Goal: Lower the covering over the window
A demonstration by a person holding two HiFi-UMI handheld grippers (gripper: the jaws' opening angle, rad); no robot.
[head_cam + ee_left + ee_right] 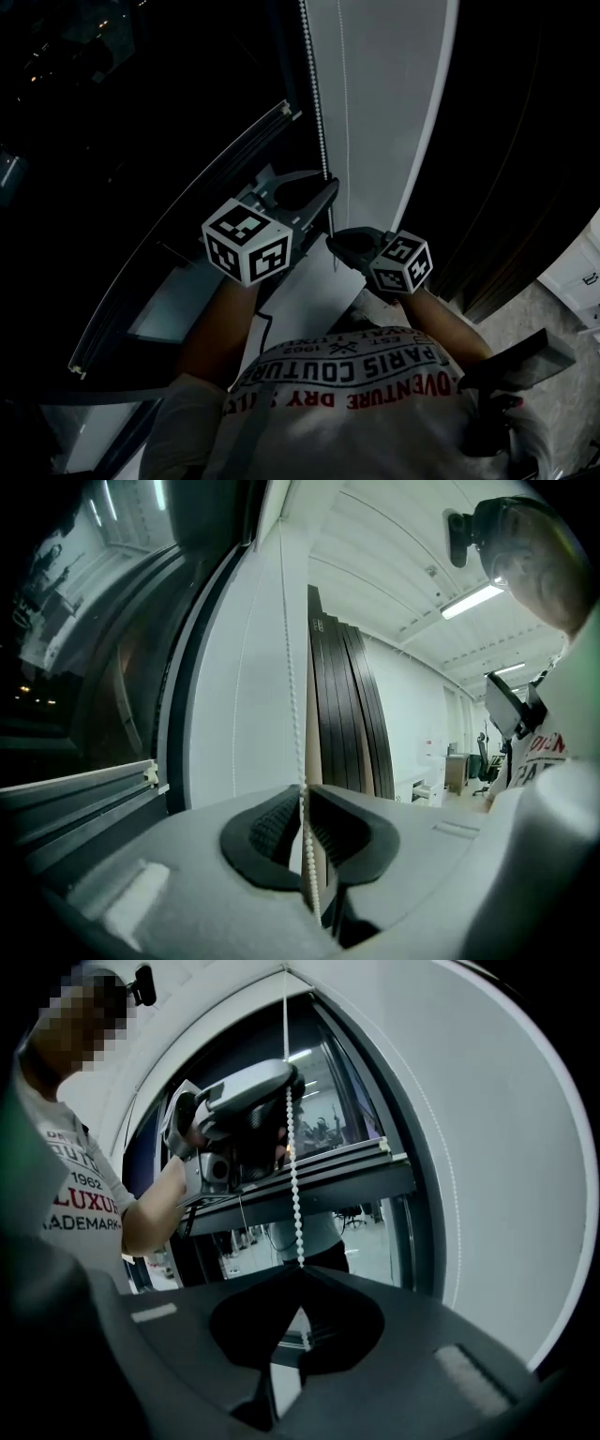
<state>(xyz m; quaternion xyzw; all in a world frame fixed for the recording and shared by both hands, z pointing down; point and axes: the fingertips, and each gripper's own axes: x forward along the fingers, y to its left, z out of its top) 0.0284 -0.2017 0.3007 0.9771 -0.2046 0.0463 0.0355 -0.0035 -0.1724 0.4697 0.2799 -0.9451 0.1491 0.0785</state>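
White plastic bead chain (294,1176) was pinched taut by the right gripper (300,1272), seemingly so the left gripper (302,789), jaws parted around it, could regrip above.

"PARIS COUTURE", "1962" on T-shirt (375,422)

Two grippers: a left gripper (303,799) and a right gripper (300,1277); one bead chain (293,1176); one blind (375,94); one person (356,394).

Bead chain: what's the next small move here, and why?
Probably close the left gripper on the bead chain. The chain runs between its parted pads, higher up than the right gripper, which is clamped on it lower down, so the left looks placed to take the next pull.
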